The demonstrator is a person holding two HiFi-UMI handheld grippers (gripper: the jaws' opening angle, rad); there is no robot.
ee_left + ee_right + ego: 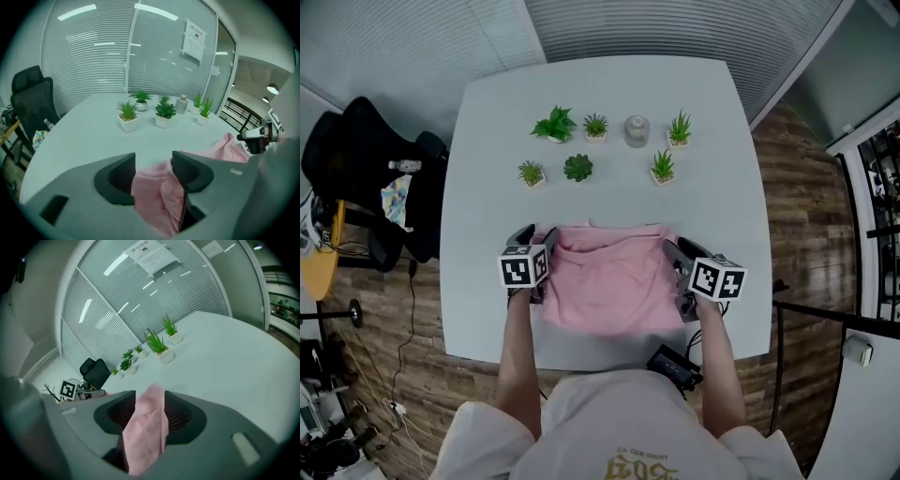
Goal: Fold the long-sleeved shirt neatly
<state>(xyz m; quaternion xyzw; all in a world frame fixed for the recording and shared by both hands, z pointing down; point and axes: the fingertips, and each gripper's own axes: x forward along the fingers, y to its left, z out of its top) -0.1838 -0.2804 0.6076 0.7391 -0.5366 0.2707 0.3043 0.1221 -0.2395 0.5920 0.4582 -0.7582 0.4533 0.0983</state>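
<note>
A pink long-sleeved shirt lies folded into a rough rectangle on the white table, near its front edge. My left gripper is at the shirt's left far corner and my right gripper at its right far corner. In the left gripper view the left gripper has its jaws apart, with a bunch of pink cloth loose between them. The right gripper likewise stands with its jaws spread, and a fold of the shirt rises between them without being pinched.
Several small potted plants and a glass jar stand in two rows on the far half of the table. A black office chair is off the left edge. A black device hangs at the table's front edge by the person.
</note>
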